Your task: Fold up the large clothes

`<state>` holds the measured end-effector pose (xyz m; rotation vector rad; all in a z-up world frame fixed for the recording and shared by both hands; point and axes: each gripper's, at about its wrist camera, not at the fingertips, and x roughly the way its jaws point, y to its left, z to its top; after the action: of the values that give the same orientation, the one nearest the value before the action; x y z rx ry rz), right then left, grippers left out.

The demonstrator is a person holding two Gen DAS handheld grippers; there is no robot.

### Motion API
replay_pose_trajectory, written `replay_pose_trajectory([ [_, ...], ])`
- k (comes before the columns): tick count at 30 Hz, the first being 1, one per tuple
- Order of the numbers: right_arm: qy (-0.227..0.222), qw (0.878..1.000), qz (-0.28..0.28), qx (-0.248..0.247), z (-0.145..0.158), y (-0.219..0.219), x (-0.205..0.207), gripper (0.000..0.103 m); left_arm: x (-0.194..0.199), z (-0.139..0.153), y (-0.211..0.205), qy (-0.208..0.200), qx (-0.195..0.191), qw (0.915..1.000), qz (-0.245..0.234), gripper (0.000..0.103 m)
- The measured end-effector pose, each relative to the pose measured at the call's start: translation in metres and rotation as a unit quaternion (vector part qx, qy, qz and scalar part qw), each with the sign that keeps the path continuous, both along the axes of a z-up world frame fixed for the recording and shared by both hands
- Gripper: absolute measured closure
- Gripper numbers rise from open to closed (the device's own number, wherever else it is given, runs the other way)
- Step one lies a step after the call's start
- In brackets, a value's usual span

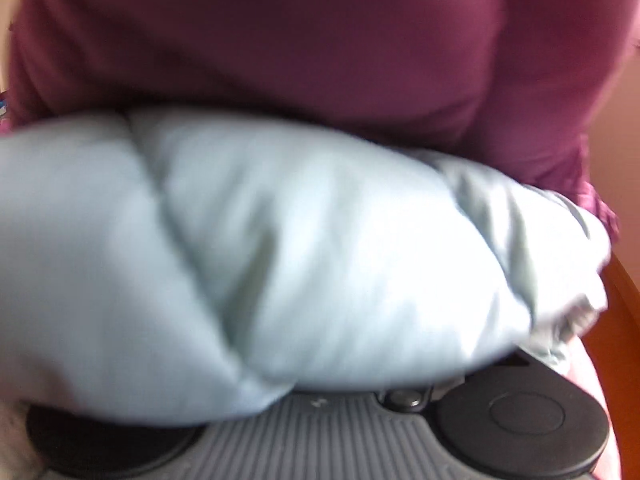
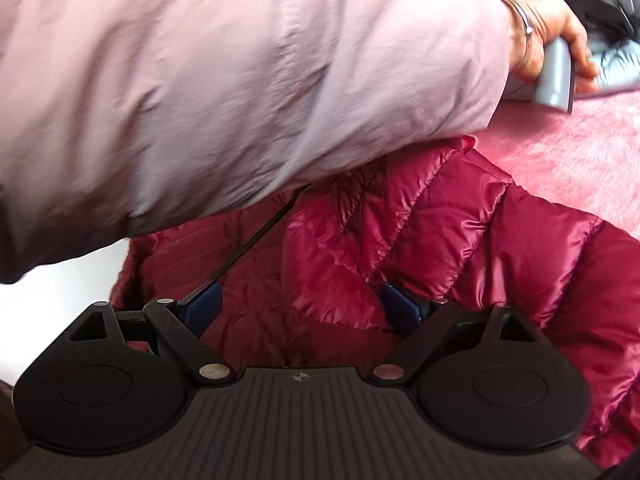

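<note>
In the left wrist view a puffy pale blue jacket [image 1: 280,248] fills the frame and covers my left gripper's fingers, so their state is hidden; the person's magenta top [image 1: 300,40] is behind it. In the right wrist view my right gripper [image 2: 300,308] is open, its blue pads [image 2: 202,308] spread on either side of a fold of a shiny crimson quilted jacket [image 2: 440,240], without closing on it. The person's arm in a pale pink sleeve [image 2: 240,80] crosses above, its hand holding the left gripper's grey handle [image 2: 554,80] against the pale blue jacket [image 2: 616,64].
A pink fleece blanket [image 2: 580,148] covers the surface under both jackets. An orange-brown wooden edge [image 1: 624,292] shows at the right of the left wrist view. A white area [image 2: 72,280] lies at the left of the crimson jacket.
</note>
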<state>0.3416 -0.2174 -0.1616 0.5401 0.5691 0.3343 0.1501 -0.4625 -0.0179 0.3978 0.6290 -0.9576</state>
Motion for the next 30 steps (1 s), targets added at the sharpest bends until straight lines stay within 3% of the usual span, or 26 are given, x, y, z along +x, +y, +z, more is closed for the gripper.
replay_pose_trajectory([
  [5, -0.005, 1.000, 0.004, -0.029, 0.003, 0.007, -0.009, 0.000, -0.039, 0.027, 0.036, 0.010, 0.027, 0.9992, -0.027, 0.045],
  [10, -0.003, 1.000, 0.006, -0.027, 0.008, 0.011, -0.014, 0.000, -0.092, 0.081, 0.082, 0.013, 0.042, 0.9970, -0.064, 0.042],
  [12, 0.000, 1.000, 0.011, -0.018, 0.012, 0.007, -0.015, 0.000, -0.098, 0.108, 0.103, 0.002, 0.045, 0.9968, -0.066, 0.036],
  [16, 0.015, 1.000, 0.014, 0.012, 0.013, -0.007, -0.013, 0.000, -0.110, 0.153, 0.195, -0.017, 0.031, 0.9988, -0.033, 0.032],
  [18, 0.011, 1.000, -0.002, -0.006, 0.018, -0.018, -0.015, 0.000, -0.081, 0.176, 0.251, -0.041, 0.035, 0.9985, 0.003, 0.029],
  [21, -0.014, 0.996, -0.060, -0.069, 0.029, -0.026, -0.018, 0.000, -0.067, 0.173, 0.303, -0.079, 0.062, 0.9916, 0.081, 0.027],
  [24, -0.041, 0.979, -0.148, -0.132, 0.039, -0.042, -0.021, 0.000, -0.043, 0.148, 0.352, -0.070, 0.085, 0.9795, 0.168, 0.027],
  [27, -0.041, 0.958, -0.232, -0.162, 0.040, -0.063, -0.014, 0.000, -0.016, 0.110, 0.373, -0.045, 0.093, 0.9695, 0.222, 0.030],
  [30, -0.030, 0.944, -0.277, -0.176, 0.038, -0.075, -0.003, 0.000, 0.013, 0.084, 0.371, -0.038, 0.079, 0.9638, 0.252, 0.033],
])
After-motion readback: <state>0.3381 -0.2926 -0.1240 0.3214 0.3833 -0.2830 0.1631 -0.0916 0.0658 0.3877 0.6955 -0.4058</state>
